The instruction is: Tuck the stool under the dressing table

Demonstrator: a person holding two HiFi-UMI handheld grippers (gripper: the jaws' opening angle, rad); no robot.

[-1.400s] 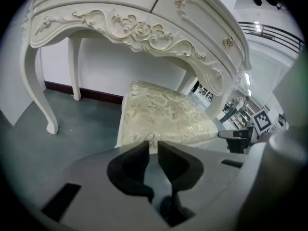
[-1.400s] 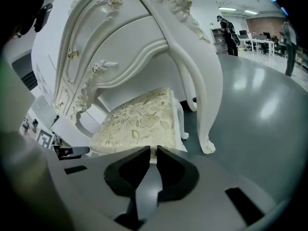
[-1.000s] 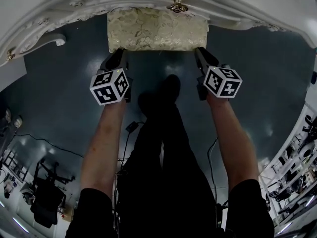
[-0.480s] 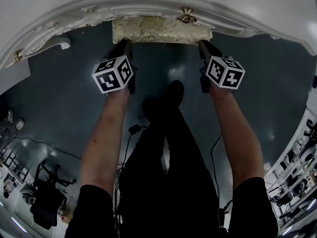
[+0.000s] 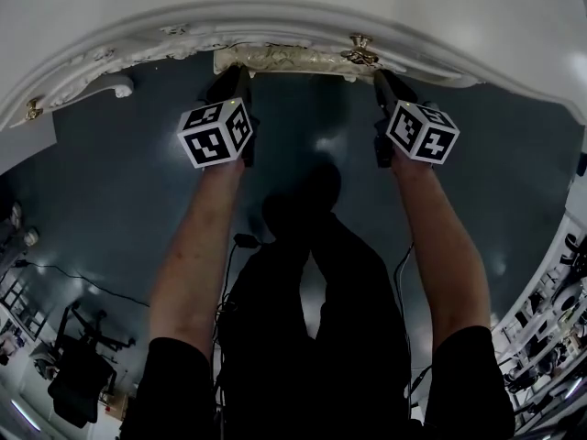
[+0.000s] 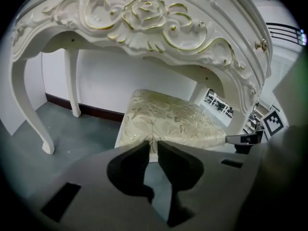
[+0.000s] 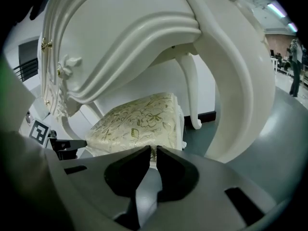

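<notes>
The stool (image 5: pixel 275 60), with a cream floral seat, sits mostly under the white carved dressing table (image 5: pixel 275 7); only a strip of seat shows in the head view. In the left gripper view the stool (image 6: pixel 168 121) lies beneath the table's rose-carved apron (image 6: pixel 144 13). My left gripper (image 5: pixel 234 79) is shut, its tips (image 6: pixel 153 143) against the seat's near edge at the left corner. At the right corner my right gripper (image 5: pixel 383 79) is likewise shut, its tips (image 7: pixel 154 149) against the stool (image 7: pixel 139 121). Whether either pinches the fabric is hidden.
Curved table legs stand at the left (image 6: pixel 33 109) and back (image 6: pixel 73 85), and a thick one at the right (image 7: pixel 240 90). A brass drawer knob (image 5: pixel 359 51) hangs above the right gripper. Dark floor (image 5: pixel 110 181) carries cables (image 5: pixel 243 241) near the person's legs.
The stool has slid further under the table, so less seat shows. Both grippers moved forward with it, staying at its near edge.
</notes>
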